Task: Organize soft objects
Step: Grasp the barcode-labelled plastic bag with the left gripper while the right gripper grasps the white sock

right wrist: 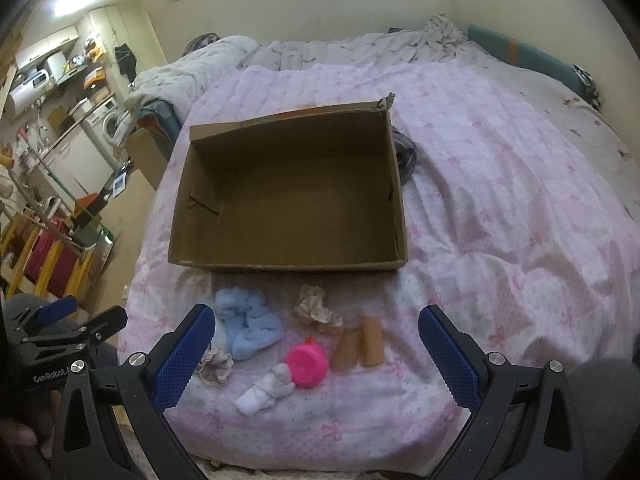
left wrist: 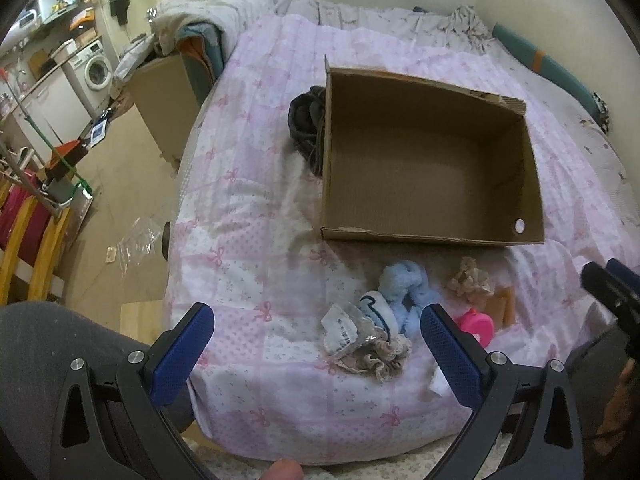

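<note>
Right claw (right wrist: 316,332) spread wide, its left finger (right wrist: 184,356) half-hiding the beige scrunchie (right wrist: 216,366)

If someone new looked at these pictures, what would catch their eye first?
The open, empty cardboard box in the middle of the pink bedspread. Next, the small items in front of it: a bright pink toy and fluffy blue socks, framed by the open right gripper.

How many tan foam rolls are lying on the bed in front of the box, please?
2. The left roll and the right roll lie side by side on the bed, right of the pink toy. None seems hidden.
</note>
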A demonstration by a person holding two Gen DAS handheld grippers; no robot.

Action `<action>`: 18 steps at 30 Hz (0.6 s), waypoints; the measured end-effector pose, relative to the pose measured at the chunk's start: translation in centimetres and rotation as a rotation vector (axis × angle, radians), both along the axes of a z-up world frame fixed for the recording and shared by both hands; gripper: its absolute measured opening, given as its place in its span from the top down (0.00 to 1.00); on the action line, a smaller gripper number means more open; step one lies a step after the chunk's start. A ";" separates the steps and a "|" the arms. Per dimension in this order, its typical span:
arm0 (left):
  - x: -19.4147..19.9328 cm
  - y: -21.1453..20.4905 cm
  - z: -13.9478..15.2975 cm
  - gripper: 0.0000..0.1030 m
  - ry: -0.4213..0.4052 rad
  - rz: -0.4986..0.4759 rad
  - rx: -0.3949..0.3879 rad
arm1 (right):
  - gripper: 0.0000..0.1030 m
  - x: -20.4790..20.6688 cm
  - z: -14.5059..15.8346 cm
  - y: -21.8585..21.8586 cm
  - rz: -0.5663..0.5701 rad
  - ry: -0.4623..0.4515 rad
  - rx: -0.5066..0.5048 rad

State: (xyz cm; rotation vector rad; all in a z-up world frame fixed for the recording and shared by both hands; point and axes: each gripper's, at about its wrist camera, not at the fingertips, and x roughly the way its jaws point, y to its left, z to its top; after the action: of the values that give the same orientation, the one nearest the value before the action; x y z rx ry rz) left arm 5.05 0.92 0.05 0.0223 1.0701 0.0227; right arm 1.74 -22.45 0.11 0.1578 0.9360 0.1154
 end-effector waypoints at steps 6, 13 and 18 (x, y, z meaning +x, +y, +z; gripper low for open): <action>1.9 -0.1 -1.7 0.00 0.070 -0.013 0.078 | 0.00 2.1 0.0 -0.7 0.019 0.046 -0.015; 4.2 0.0 -3.6 0.00 0.136 -0.033 0.079 | 0.00 4.4 -3.1 -1.5 0.003 0.159 -0.011; 5.7 0.5 -5.3 0.00 0.184 -0.024 0.060 | 0.00 5.0 -5.7 -1.9 -0.011 0.214 -0.005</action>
State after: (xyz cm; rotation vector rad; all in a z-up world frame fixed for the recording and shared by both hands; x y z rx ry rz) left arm 10.74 1.38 -5.25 0.0926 1.2529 0.0316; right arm 6.75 -24.38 -5.60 0.1726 1.1487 0.0871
